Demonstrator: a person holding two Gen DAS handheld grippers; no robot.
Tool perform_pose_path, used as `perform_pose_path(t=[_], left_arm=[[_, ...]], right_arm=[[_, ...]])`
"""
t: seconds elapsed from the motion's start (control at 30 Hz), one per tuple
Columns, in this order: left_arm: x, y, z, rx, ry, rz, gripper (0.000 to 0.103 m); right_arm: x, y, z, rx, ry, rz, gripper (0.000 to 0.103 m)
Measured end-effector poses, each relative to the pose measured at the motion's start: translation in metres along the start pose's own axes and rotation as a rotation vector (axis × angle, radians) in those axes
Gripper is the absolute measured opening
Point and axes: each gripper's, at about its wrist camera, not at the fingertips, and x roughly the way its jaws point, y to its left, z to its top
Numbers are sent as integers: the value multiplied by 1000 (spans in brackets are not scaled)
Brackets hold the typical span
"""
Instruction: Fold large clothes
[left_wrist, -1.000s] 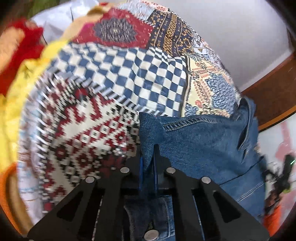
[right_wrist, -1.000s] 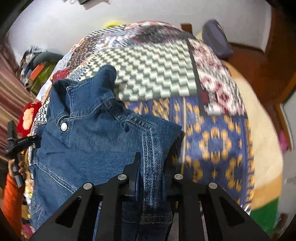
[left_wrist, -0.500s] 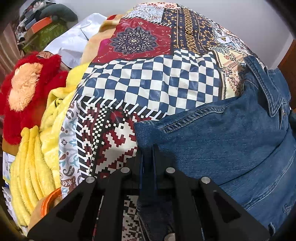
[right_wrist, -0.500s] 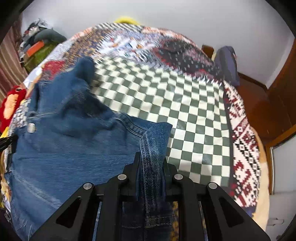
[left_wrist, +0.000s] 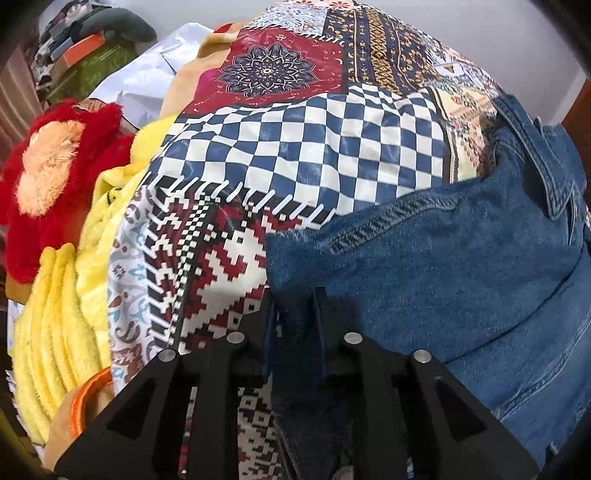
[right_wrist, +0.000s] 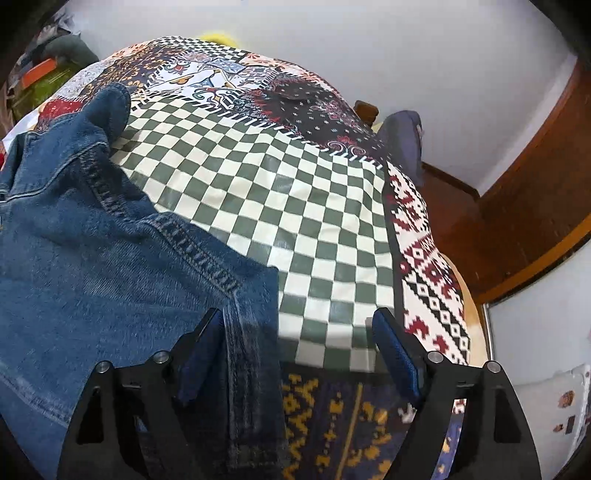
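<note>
A blue denim jacket lies on a patchwork bedspread, its collar at the far right of the left wrist view. My left gripper is close to shut, its jaws slightly apart around the jacket's left corner. In the right wrist view the jacket fills the left side on the bedspread. My right gripper is open wide; the jacket's right corner lies loose beside its left finger.
A red and orange plush toy and a yellow fluffy blanket lie at the bed's left edge. Boxes and clutter sit at the back left. A dark pillow and a wooden wall panel are at the right.
Both grippers lowered the jacket onto the bedspread. My right gripper opened and let go of the jacket's corner. My left gripper's jaws have loosened slightly on the other corner.
</note>
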Motion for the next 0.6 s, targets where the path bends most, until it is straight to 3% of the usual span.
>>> perform_pose_path(t=[0.23,0.33,0.4,0.6], left_arm=[[-39,-15,-11,57,-22,13,22],[-72,-22,-15,59,-76,-12,34],[-101,-29,-19,70,-138,-15,48],[-176,-38,-42,98,-269,-65,68]], right_arm=[[-64,-4,-10,-8,-46,4,80],[-104,-4,-14,-12,-98,22,80],[-129,-4,-17,-5,-127,53,80],[-204,1,-36,12,-209,136,81]])
